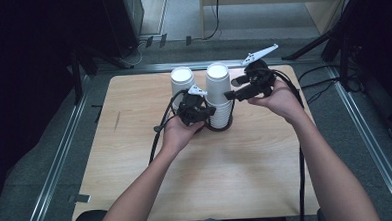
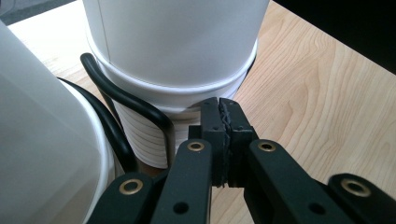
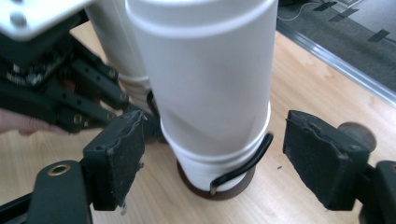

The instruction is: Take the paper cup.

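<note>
Two stacks of white paper cups stand at the table's far middle: a shorter left stack and a taller right stack that sits in a black wire holder on a dark round base. My right gripper is open, level with the upper part of the tall stack. In the right gripper view its pads flank the stack without touching it. My left gripper is shut low against that stack. In the left gripper view its closed tips meet at a cup rim, beside the wire.
The light wooden table is bare towards the person. Both forearms reach in from the bottom, with black cables trailing off the grippers. Dark equipment and metal floor rails surround the table. The holder's base rests flat on the wood.
</note>
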The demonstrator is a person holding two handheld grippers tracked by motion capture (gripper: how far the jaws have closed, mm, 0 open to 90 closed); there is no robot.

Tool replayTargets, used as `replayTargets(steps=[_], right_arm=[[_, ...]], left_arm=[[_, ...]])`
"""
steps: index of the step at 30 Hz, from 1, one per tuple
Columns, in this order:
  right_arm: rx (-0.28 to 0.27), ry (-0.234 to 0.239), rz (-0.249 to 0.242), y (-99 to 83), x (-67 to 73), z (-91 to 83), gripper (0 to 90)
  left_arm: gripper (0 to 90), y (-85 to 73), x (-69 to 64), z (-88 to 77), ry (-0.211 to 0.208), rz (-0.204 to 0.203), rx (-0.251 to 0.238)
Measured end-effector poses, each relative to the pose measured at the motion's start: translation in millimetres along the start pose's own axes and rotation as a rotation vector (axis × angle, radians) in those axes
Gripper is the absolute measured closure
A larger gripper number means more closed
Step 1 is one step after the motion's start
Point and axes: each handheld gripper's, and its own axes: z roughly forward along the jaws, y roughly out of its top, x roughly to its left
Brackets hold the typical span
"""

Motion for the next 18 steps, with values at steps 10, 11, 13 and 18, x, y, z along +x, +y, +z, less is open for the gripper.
replayTargets(steps=[10, 11, 13, 18], right_arm=[[0.001, -0.008, -0.034, 26.2, 7.9, 8.4, 17.1], [-0.004, -0.001, -0.028, 31.1, 8.4, 10.5, 16.3], [-0.004, -0.004, -0.024, 33.0, 8.9, 11.3, 16.3], [0.005, -0.032, -0.024, 45.5, 11.6, 22.0, 14.5]], left_arm=[[89.1, -0.4, 0.3, -0.3, 0.003, -0.014, -0.003], [89.0, -0.4, 0.4, -0.4, 0.003, -0.014, -0.002], [88.8, -0.4, 0.2, -0.4, 0.004, -0.012, -0.003], [88.8, -0.2, -0.1, 0.1, 0.004, -0.018, -0.002]])
